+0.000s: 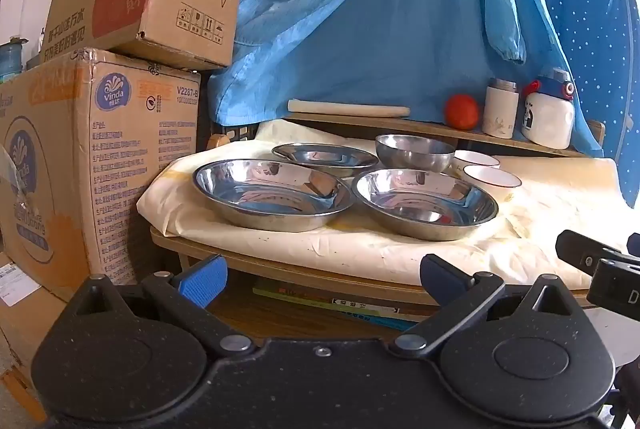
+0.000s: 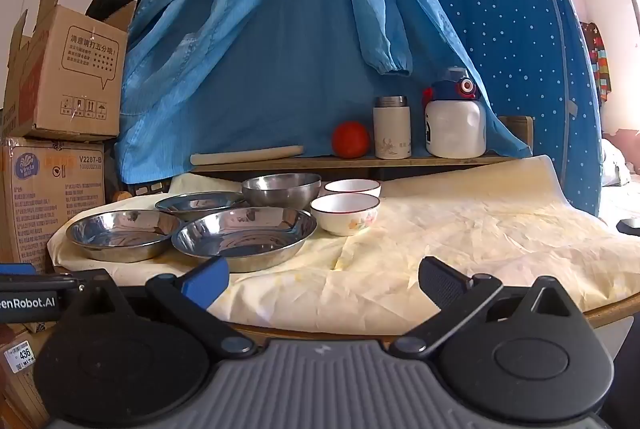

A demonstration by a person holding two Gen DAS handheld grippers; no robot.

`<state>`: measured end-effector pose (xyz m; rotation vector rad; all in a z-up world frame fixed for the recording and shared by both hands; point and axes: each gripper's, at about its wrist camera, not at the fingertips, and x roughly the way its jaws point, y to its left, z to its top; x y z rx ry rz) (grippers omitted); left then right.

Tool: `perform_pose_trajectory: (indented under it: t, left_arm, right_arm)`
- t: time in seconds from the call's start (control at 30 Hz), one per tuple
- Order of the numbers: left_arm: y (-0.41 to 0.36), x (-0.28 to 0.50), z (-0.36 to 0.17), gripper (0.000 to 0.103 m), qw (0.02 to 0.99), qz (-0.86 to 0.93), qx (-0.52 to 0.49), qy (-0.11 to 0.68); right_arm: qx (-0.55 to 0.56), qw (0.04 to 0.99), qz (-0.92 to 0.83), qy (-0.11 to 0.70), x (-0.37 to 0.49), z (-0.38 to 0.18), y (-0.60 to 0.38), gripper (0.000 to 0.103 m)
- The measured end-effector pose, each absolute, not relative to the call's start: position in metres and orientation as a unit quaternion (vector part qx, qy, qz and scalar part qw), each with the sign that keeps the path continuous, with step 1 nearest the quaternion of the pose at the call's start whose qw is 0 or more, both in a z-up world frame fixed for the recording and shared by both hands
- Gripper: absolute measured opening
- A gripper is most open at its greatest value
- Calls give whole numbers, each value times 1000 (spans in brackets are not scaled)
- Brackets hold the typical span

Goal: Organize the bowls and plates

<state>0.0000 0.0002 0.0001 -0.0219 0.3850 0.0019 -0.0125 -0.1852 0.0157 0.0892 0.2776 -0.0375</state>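
While both claws hang short of the table's near edge, each stands spread wide with nothing between its fingers: the left gripper [image 1: 322,283] and the right gripper [image 2: 323,283] alike.

On the crumpled cream cloth [image 2: 460,229] covering the wooden table sit three shallow stainless-steel plates: a large one at the left [image 1: 272,193], a second large one just beside it on the right [image 1: 426,201], and a smaller one behind them [image 1: 325,157]. A deeper round steel bowl [image 1: 414,152] stands behind the right plate, and two white ceramic bowls with dark rims [image 2: 345,211] sit to its right, one behind the other.

From the right wrist view, the front white bowl shows a floral print on its side, which the left view hides behind the steel plate. That view also shows the bare right stretch of cloth, and the words "eenRobot.AI" on the left device at the frame's edge. Only the left view shows books under the tabletop [image 1: 332,303].

On the raised wooden shelf [image 2: 360,162] behind lie a pale wooden rolling pin [image 2: 246,155], a red round fruit [image 2: 351,139], a cream steel-capped flask [image 2: 392,129] and a white bottle with a blue and red lid [image 2: 456,117]. Blue cloth [image 2: 280,29] hangs behind.

Stacked cardboard boxes [image 1: 100,157] stand at the left; the lower reads "Vinda" and "V2287-B", the upper carries Chinese print.
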Motion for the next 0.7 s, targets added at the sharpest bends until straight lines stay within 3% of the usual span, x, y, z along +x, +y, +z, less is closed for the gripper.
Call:
perform_pose_trajectory:
  t: [0.7]
  left_arm:
    - [-1, 0, -3, 102, 981, 4, -11, 196]
  right_arm:
    - [42, 990, -19, 134, -14, 17, -185, 103]
